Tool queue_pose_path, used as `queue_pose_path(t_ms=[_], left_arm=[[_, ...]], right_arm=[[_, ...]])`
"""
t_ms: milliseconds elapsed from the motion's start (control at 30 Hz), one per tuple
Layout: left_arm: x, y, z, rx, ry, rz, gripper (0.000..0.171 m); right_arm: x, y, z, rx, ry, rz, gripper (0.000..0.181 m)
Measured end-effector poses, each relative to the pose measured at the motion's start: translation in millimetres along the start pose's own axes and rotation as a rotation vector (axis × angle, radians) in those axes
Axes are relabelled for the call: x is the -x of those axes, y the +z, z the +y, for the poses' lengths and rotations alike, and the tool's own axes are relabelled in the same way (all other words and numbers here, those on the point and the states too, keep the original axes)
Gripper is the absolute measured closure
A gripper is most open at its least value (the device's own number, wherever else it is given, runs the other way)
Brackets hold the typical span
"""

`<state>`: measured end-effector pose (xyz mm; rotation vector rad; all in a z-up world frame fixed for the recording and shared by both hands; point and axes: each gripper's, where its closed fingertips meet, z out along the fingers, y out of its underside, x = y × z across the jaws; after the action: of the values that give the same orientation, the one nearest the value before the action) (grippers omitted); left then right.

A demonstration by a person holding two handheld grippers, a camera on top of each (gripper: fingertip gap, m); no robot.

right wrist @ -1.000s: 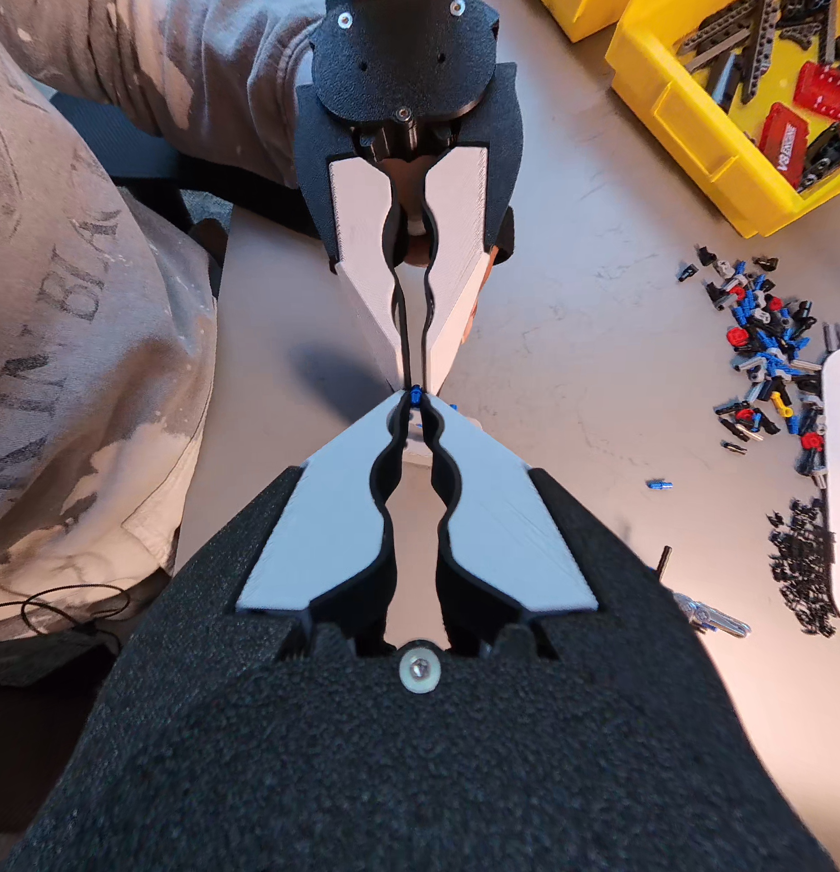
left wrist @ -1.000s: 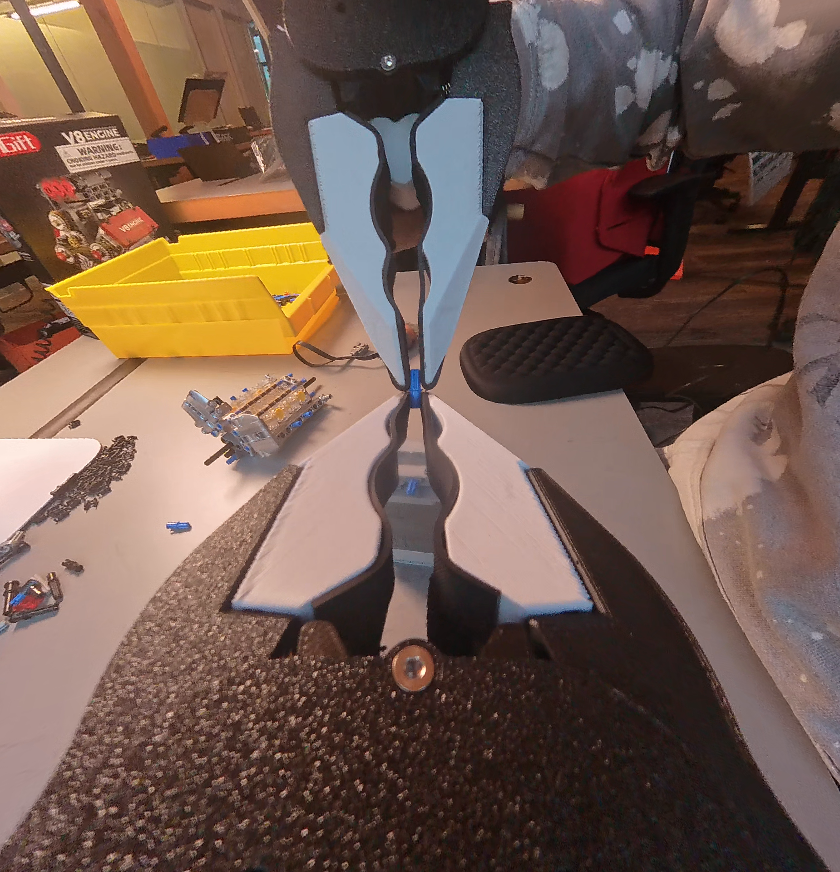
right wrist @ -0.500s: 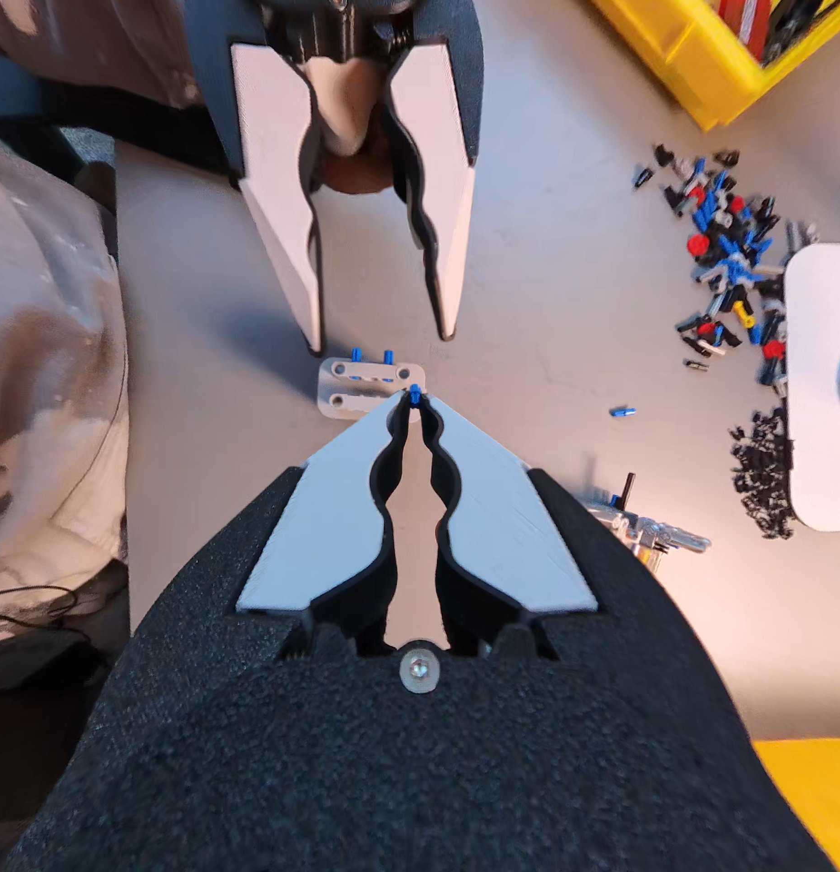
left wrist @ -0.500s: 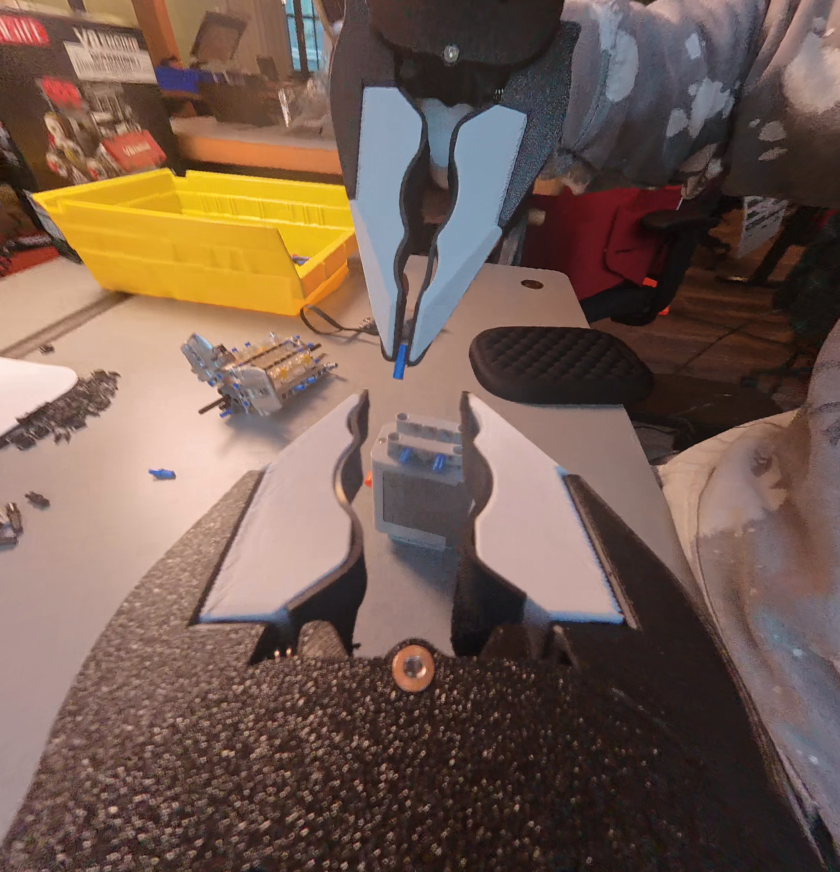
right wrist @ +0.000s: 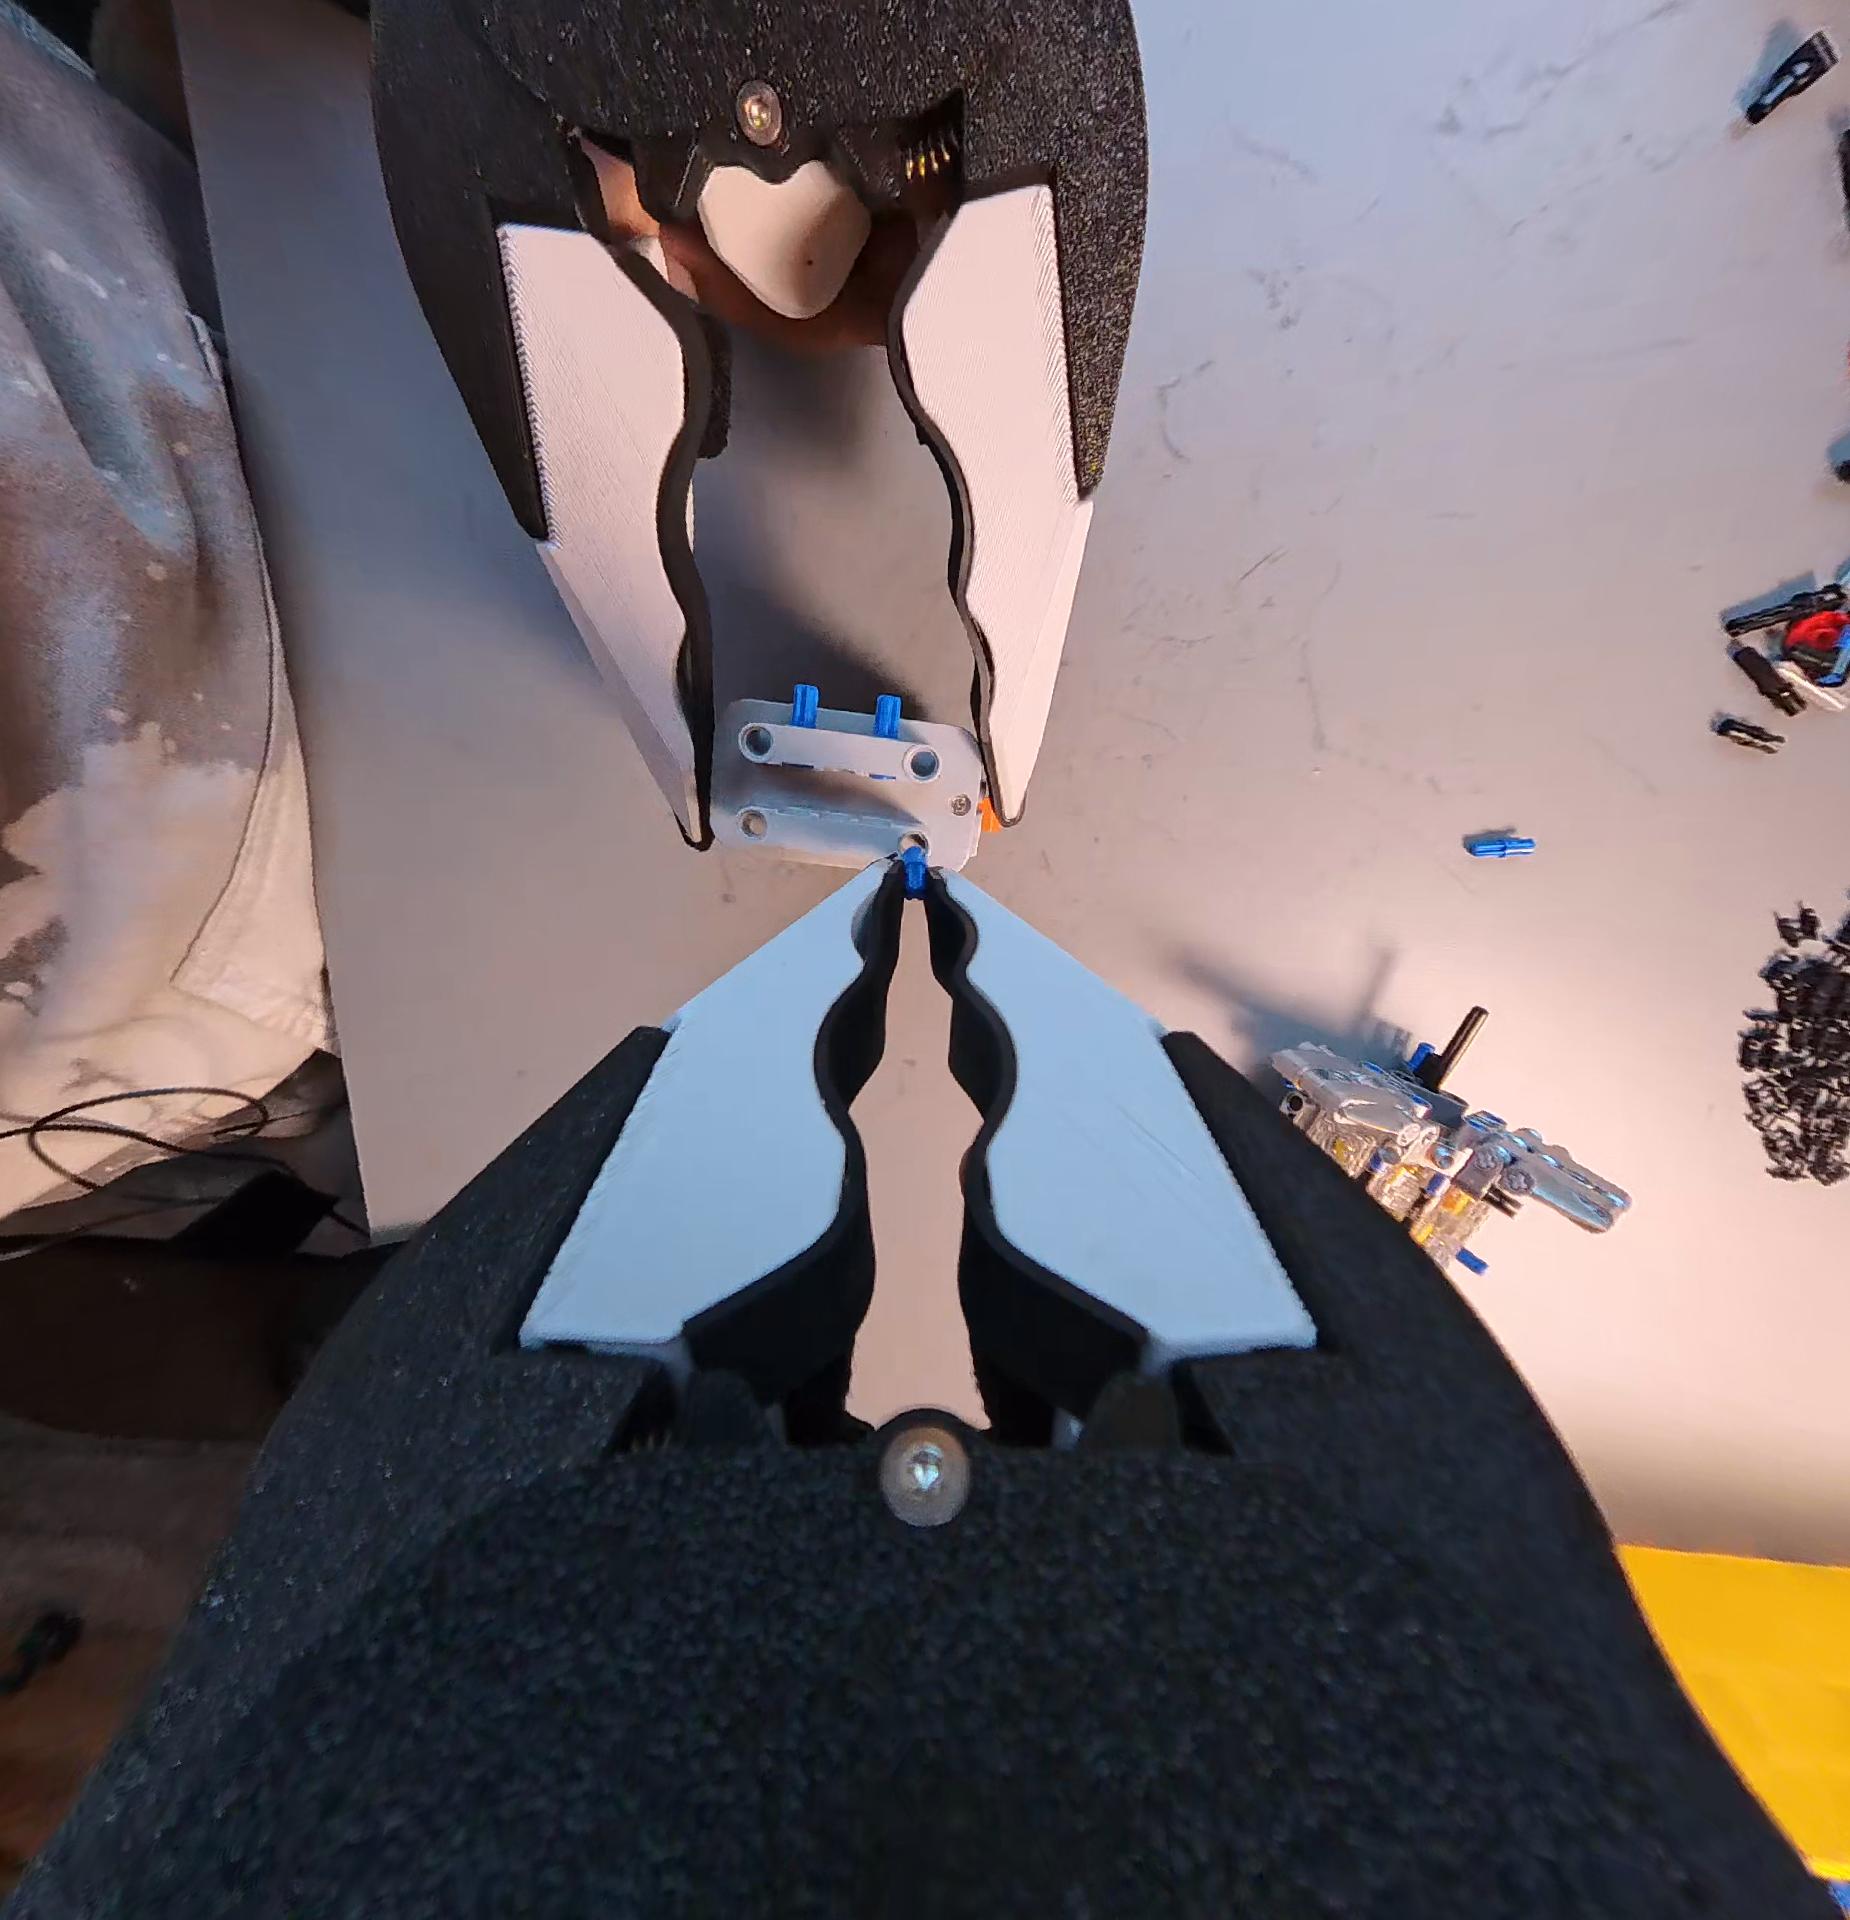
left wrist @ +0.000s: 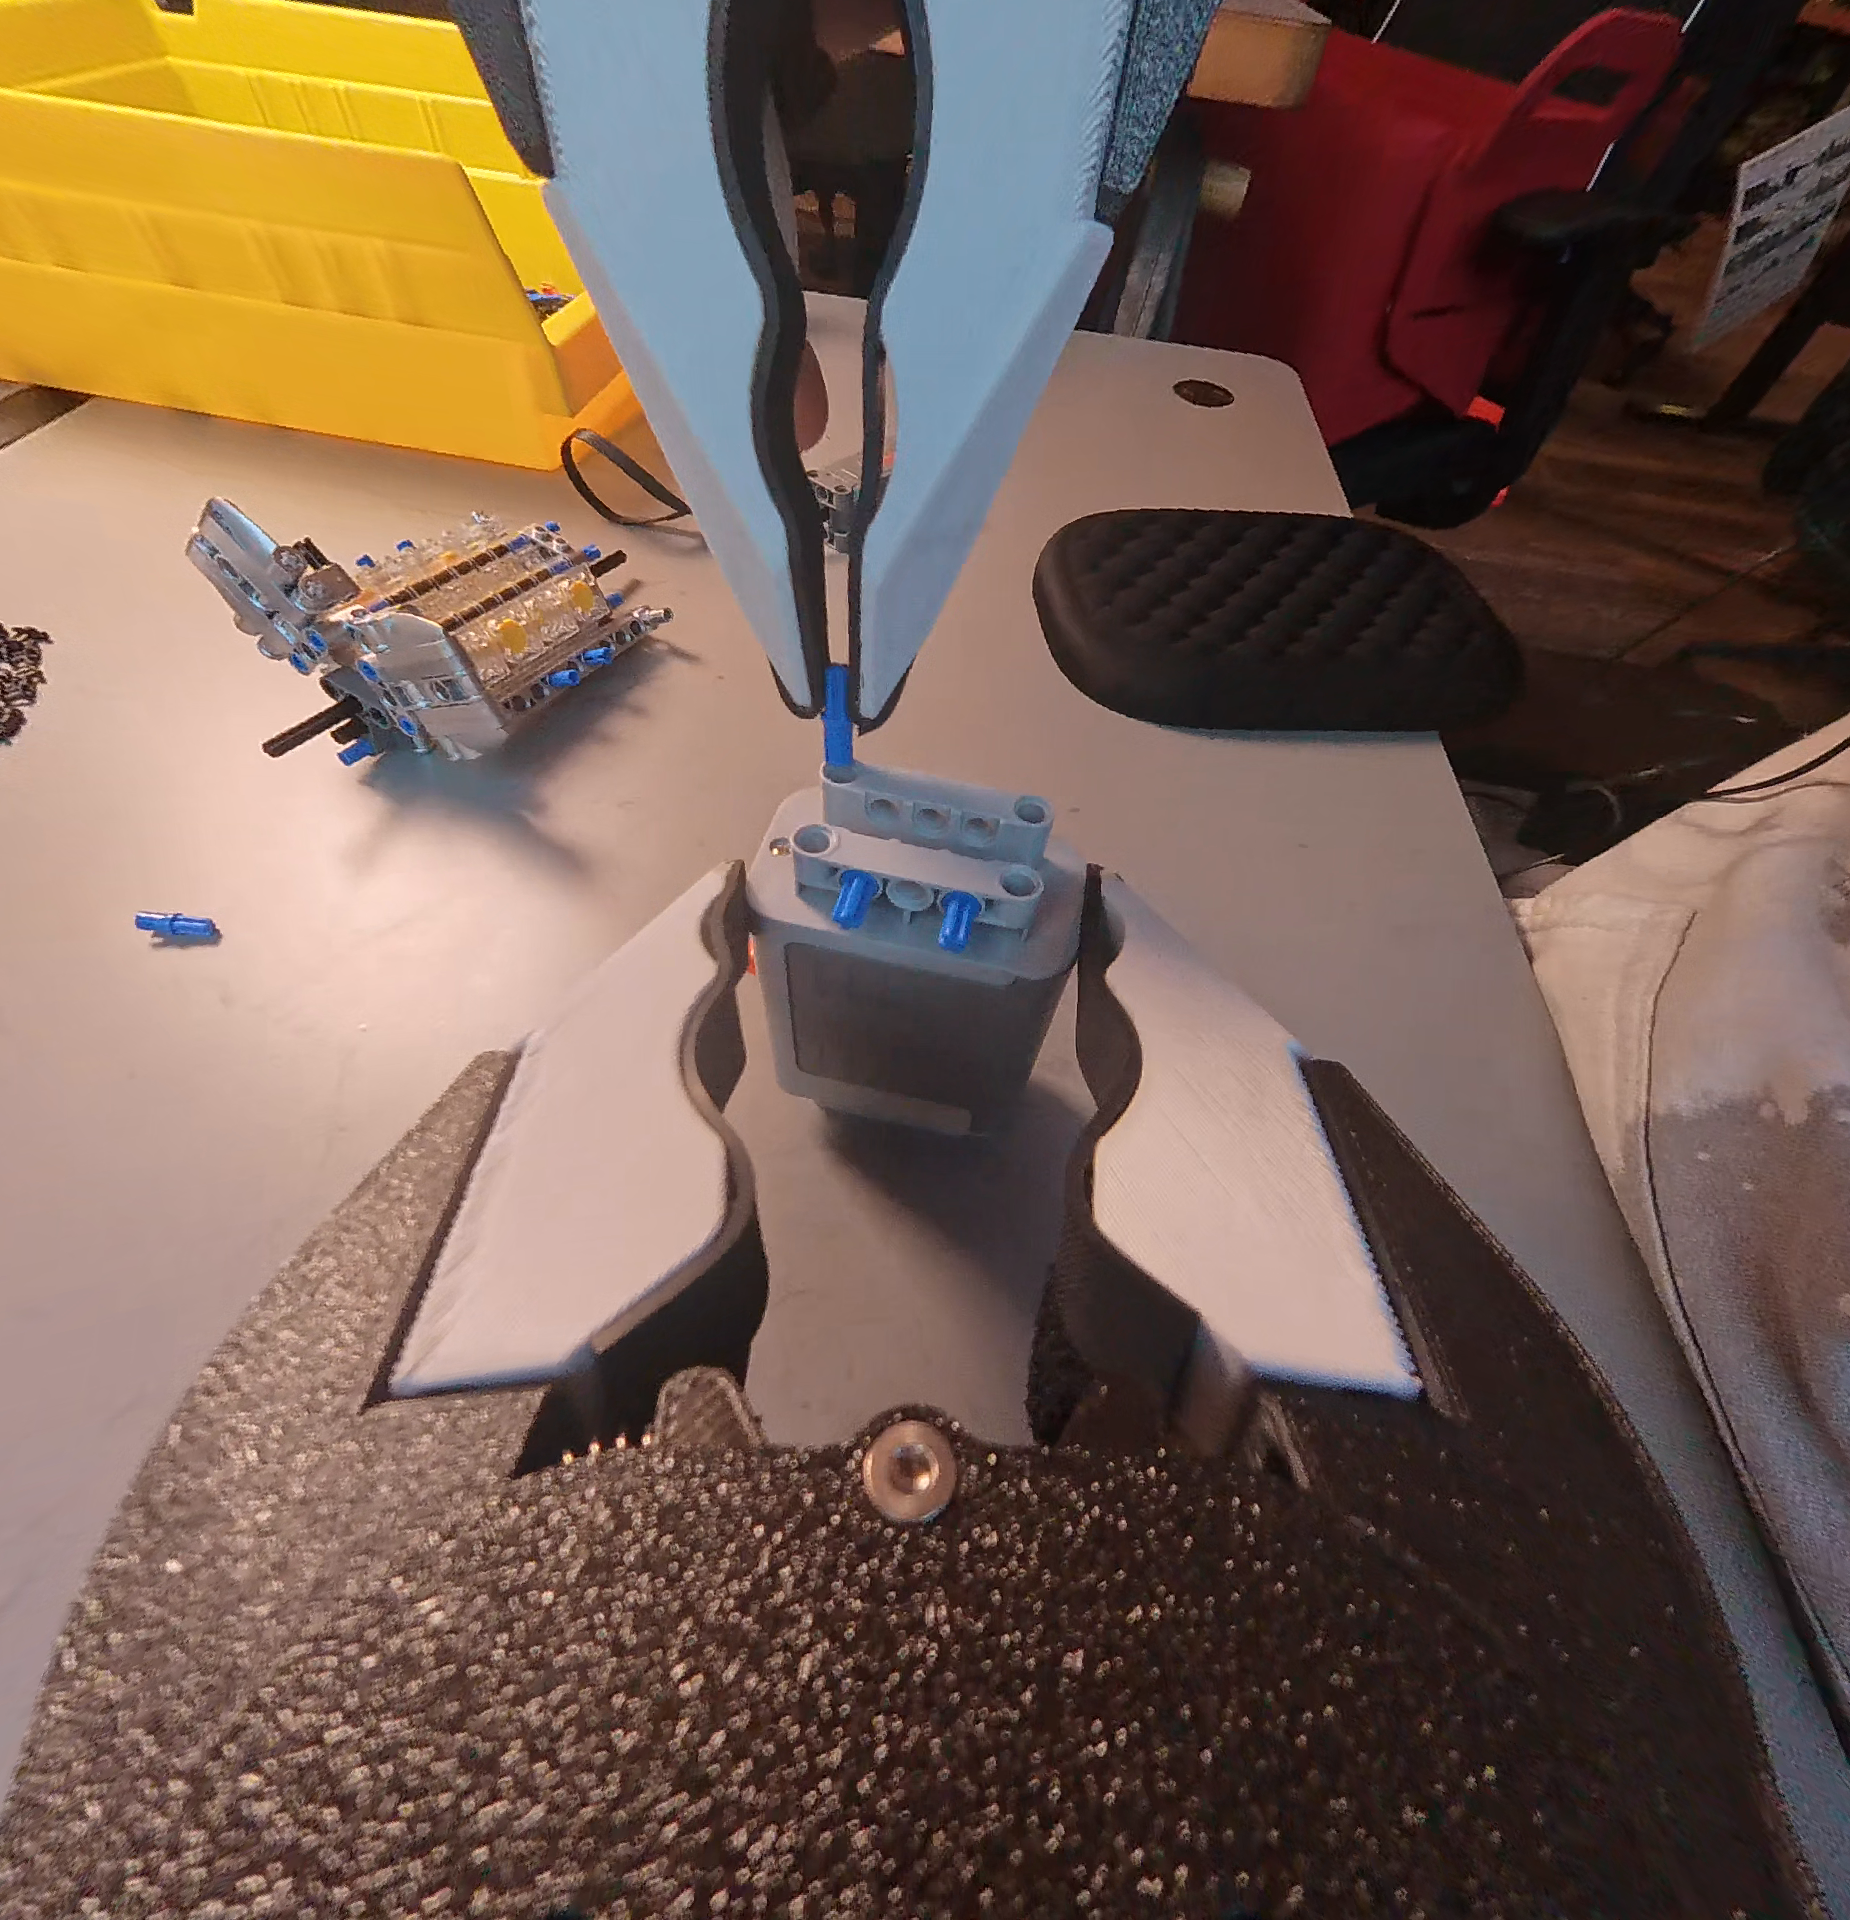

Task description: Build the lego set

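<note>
Left wrist view: the left gripper has its fingers spread around a grey block that stands upright on the grey desk; both fingertips lie against the block's sides, so it is gripping the block. On top of the block sit two grey beams with holes, and two short blue pins stick out of the nearer beam. From twelve o'clock the right gripper reaches down, pinched shut on a blue pin whose lower end meets the end hole of the farther beam. At ten o'clock a small engine model lies on the desk, with a yellow bin behind it at eleven. A loose blue pin lies at nine o'clock. A black padded rest is at two o'clock.

Right wrist view: the right gripper is closed on the blue pin, which touches a corner hole of the grey block just past the fingertips. The left gripper comes in from twelve o'clock, clamping the block on both sides. The engine model lies at four o'clock, the loose blue pin at three, and a heap of small black parts at the right edge.
</note>
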<state>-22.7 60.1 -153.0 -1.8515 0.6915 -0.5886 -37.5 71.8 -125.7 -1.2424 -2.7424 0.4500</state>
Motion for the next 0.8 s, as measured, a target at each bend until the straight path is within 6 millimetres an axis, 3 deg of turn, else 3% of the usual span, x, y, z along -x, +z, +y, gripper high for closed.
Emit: queue_pose_path(t_ms=[800], left_arm=[[0.9, 0.2, 0.2, 0.016, 0.003, -0.008, 0.110]], right_arm=[[0.5, 1.9, -1.9, 0.225, -0.071, -0.008, 0.178]])
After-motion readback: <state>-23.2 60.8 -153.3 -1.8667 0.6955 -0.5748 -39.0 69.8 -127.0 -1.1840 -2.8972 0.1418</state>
